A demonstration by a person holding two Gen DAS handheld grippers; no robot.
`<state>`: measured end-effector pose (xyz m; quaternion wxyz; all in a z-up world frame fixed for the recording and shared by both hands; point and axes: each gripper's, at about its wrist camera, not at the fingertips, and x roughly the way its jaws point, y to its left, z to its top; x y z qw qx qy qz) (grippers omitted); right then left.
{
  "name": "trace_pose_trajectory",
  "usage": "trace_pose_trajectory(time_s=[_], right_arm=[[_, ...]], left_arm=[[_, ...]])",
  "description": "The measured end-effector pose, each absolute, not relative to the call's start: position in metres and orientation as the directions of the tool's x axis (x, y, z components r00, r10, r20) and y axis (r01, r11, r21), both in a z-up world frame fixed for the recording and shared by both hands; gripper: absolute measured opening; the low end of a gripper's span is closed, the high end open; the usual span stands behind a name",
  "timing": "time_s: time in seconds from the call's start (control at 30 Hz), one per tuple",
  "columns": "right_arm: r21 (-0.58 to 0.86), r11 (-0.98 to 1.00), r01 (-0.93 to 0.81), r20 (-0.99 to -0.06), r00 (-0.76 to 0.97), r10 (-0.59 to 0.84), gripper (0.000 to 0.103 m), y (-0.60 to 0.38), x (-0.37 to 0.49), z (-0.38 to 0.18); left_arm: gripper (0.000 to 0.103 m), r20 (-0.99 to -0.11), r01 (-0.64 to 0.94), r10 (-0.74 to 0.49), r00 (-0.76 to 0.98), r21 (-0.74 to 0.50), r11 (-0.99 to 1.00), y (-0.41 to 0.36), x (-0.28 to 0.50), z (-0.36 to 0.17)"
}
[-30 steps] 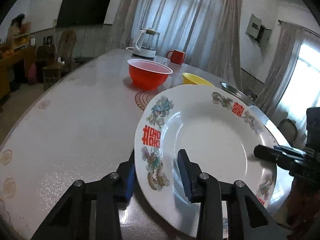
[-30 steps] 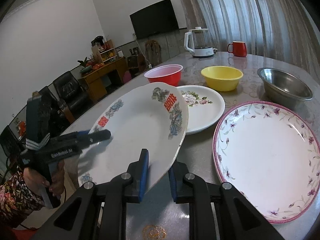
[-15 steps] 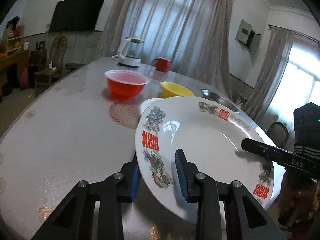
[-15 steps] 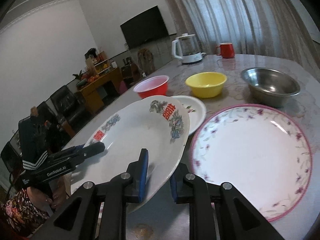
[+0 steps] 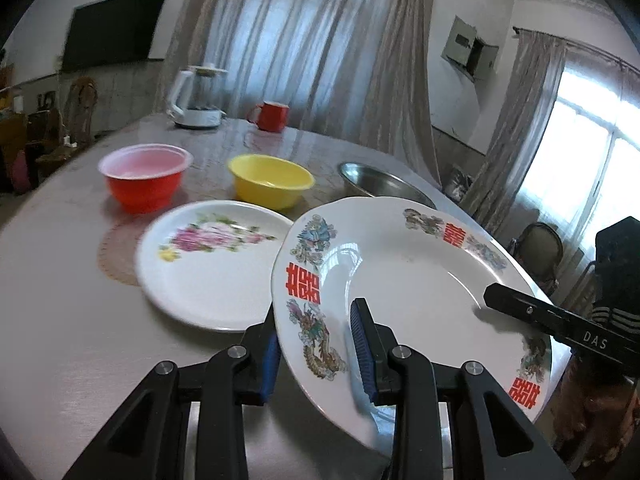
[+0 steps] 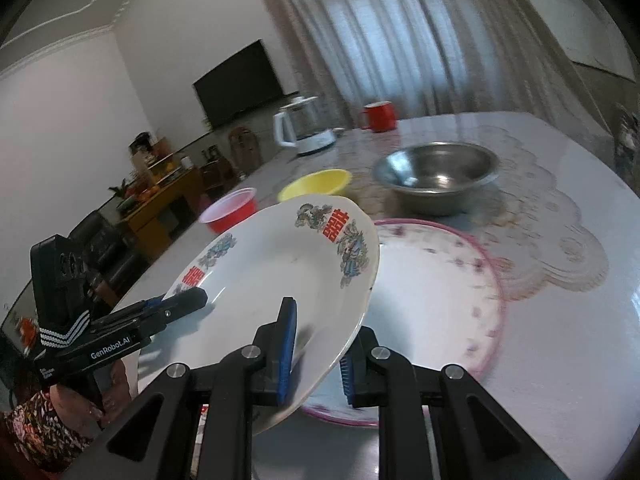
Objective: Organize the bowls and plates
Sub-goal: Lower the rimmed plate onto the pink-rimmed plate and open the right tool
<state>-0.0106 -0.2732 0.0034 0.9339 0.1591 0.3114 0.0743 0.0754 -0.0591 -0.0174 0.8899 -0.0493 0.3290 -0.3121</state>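
Observation:
A white plate with dragons and red characters (image 5: 404, 280) hangs tilted above the table, gripped on opposite rims. My left gripper (image 5: 316, 360) is shut on its near-left rim, and my right gripper (image 6: 318, 356) is shut on the other side. Each gripper shows in the other's view: the right one (image 5: 494, 298), the left one (image 6: 192, 300). In the right wrist view the dragon plate (image 6: 272, 280) overlaps a large pink-rimmed plate (image 6: 436, 292) lying flat. A small flowered plate (image 5: 212, 264) lies to the left. Behind stand a red bowl (image 5: 144, 178), a yellow bowl (image 5: 270, 180) and a steel bowl (image 6: 436, 176).
A white kettle (image 5: 196, 98) and a red mug (image 5: 272, 116) stand at the table's far end. A lace-pattern mat (image 6: 560, 240) lies under the steel bowl. A person's hand in a flowered sleeve (image 6: 48, 420) holds the left gripper. Chairs and a cabinet stand beyond the table's left edge.
Both grippers have carried the dragon plate rightward across the table, uncovering the flowered plate. The dragon plate now hangs partly over the pink-rimmed plate.

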Motion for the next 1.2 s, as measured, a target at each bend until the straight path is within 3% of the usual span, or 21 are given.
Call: trace_pose_trajectory(time_s=[0.27, 0.53, 0.63, 1.07, 1.2], right_arm=[[0.410, 0.911, 0.047, -0.595, 0.770, 0.228, 0.018, -0.325, -0.006, -0.016], [0.421, 0.905, 0.067, -0.636, 0.733, 0.241, 0.019, -0.340, 0.009, -0.033], [0.408, 0.910, 0.076, -0.647, 0.727, 0.230, 0.019, -0.342, 0.014, -0.034], [0.337, 0.936, 0.101, -0.675, 0.719, 0.166, 0.021, -0.346, 0.030, -0.034], [0.332, 0.935, 0.128, -0.663, 0.737, 0.135, 0.023, -0.350, 0.028, -0.032]], left_arm=[[0.033, -0.614, 0.537, -0.556, 0.560, -0.242, 0.808, -0.111, 0.081, -0.031], [0.033, -0.671, 0.473, -0.422, 0.610, -0.119, 0.873, -0.131, 0.083, -0.038], [0.035, -0.667, 0.468, -0.382, 0.639, -0.056, 0.882, -0.138, 0.074, -0.039], [0.037, -0.654, 0.460, -0.372, 0.659, -0.042, 0.887, -0.129, 0.055, -0.034], [0.035, -0.621, 0.480, -0.369, 0.691, 0.013, 0.877, -0.128, 0.039, -0.028]])
